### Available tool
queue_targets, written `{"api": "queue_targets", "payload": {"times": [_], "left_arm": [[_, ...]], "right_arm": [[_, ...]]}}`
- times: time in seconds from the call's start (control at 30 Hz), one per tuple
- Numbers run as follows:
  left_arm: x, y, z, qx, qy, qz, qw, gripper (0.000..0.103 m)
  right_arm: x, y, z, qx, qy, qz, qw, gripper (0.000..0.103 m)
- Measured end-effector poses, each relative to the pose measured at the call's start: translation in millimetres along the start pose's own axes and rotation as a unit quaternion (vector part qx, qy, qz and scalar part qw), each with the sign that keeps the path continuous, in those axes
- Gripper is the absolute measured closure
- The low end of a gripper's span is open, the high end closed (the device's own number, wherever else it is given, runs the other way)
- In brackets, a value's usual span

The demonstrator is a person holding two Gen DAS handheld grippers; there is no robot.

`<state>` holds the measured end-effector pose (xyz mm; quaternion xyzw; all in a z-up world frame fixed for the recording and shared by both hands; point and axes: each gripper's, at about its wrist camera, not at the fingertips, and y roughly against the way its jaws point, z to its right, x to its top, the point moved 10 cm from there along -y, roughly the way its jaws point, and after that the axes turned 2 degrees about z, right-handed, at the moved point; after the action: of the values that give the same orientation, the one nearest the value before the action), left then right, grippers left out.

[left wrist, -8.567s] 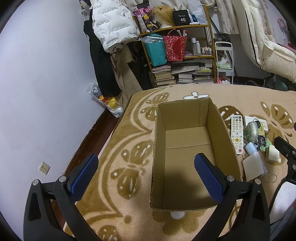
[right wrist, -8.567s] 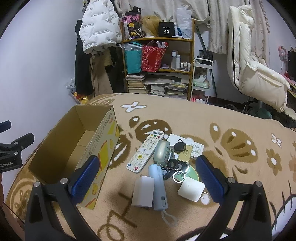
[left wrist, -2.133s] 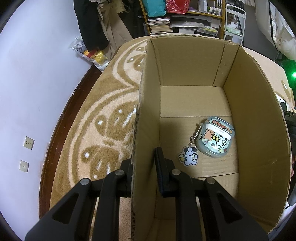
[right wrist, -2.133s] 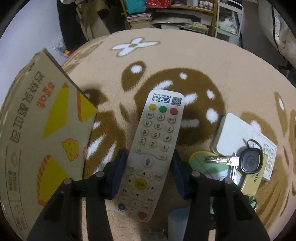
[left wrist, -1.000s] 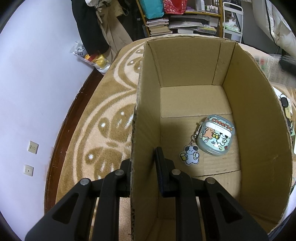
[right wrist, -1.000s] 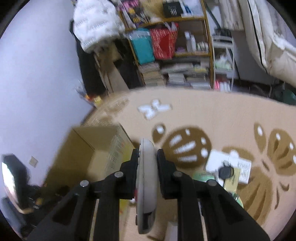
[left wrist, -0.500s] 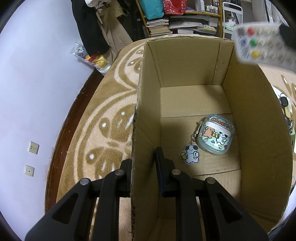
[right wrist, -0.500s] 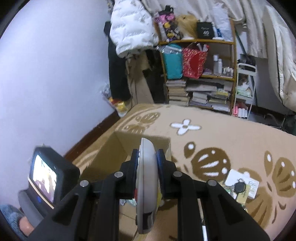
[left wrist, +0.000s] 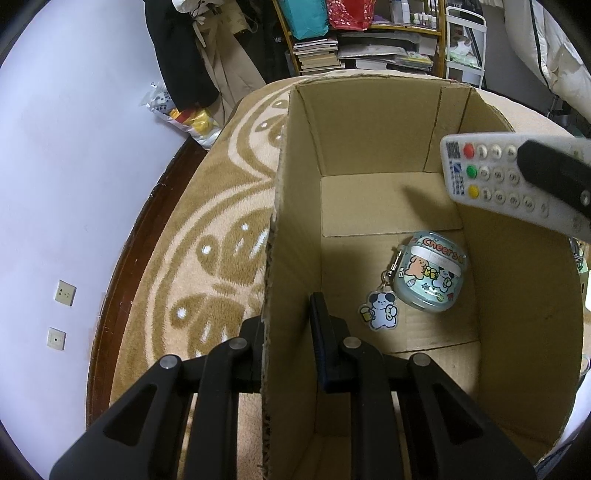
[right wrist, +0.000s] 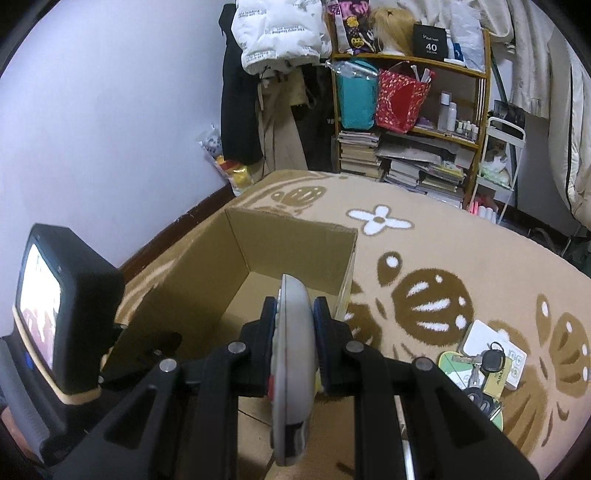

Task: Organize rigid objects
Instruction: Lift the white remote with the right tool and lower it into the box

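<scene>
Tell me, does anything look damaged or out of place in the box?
Nothing stands out. The box looks undamaged; the left claw pinches its wall. An earbud case lies flat inside. The right claw holds the remote above it.

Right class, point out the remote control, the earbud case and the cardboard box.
remote control (left wrist: 495, 177), left wrist view, on its button face.
earbud case (left wrist: 430, 277), left wrist view, on its printed front.
cardboard box (left wrist: 369, 125), left wrist view, on its far inner wall.

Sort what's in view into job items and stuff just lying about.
Job: cardboard box pinched by left tongs; remote in right tongs; earbud case in the box; keys on the rug.
Lying about: bookshelf, white jacket, red bag.
</scene>
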<state>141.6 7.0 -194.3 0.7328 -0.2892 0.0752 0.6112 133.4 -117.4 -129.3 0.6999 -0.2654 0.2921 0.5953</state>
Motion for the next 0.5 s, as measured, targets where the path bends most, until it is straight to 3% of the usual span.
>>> {"api": "queue_targets", "payload": {"times": [0.23,0.5], "left_arm": [[-0.2,1.0,-0.3,-0.003,0.003,0.002,1.0,0.085],[0.1,-1.1,-1.8,-0.003,0.004,0.002,1.0,0.085]], "right_arm": [[-9.3,-7.8,2.1,0.004,-0.012,-0.023,1.0,0.082],[4.6,7.3,3.2,-0.003,-0.01,0.006,1.0,0.081]]}}
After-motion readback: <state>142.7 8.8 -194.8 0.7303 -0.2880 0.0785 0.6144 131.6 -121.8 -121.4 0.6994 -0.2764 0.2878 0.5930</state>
